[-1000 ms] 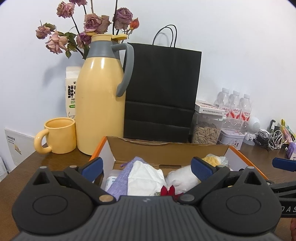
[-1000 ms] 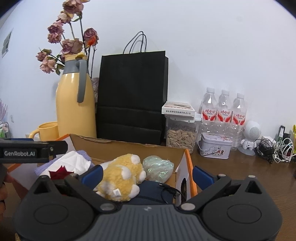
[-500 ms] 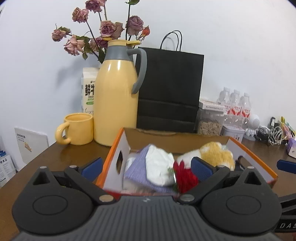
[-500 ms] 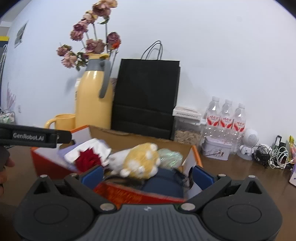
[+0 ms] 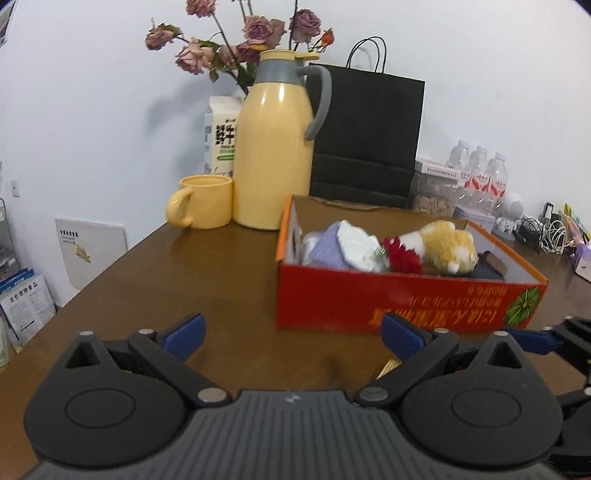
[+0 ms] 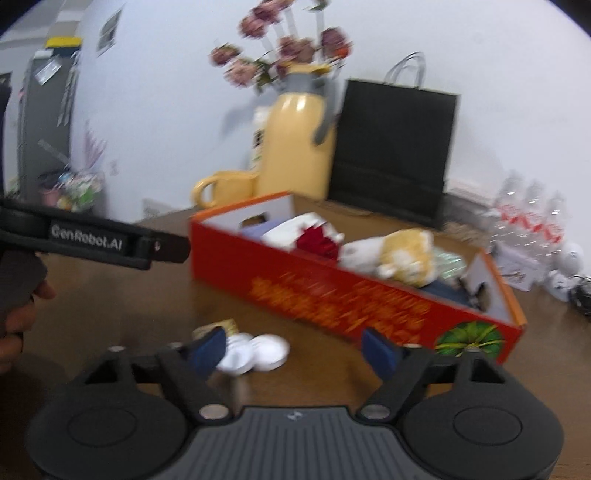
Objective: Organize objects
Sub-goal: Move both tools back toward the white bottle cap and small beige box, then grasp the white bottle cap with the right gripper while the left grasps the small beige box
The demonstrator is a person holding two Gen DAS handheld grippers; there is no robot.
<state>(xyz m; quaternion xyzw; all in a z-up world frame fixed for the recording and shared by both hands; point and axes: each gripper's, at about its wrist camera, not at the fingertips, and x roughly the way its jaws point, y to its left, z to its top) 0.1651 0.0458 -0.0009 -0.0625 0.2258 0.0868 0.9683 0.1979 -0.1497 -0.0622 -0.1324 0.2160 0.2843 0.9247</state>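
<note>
A red cardboard box (image 5: 402, 304) stands on the brown table (image 5: 207, 273); it also shows in the right wrist view (image 6: 332, 291). In it lie a purple cloth (image 5: 327, 251), a white cloth (image 5: 360, 245), a red flower (image 5: 400, 258) and a yellow plush toy (image 5: 447, 247). My left gripper (image 5: 291, 334) is open and empty, in front of the box. My right gripper (image 6: 295, 350) is open and empty, near the box's front wall. Small white round lids (image 6: 258, 352) lie on the table by its left finger.
Behind the box stand a yellow thermos jug (image 5: 275, 147), a yellow mug (image 5: 201, 201), a black paper bag (image 5: 365, 136), a milk carton (image 5: 219, 136), dried roses (image 5: 251, 33) and water bottles (image 5: 480, 177). Cables (image 5: 546, 232) lie at the far right.
Both grippers have pulled back and up from the box, so the box's red front wall and bare table now show. The right view swung left and is blurred.
</note>
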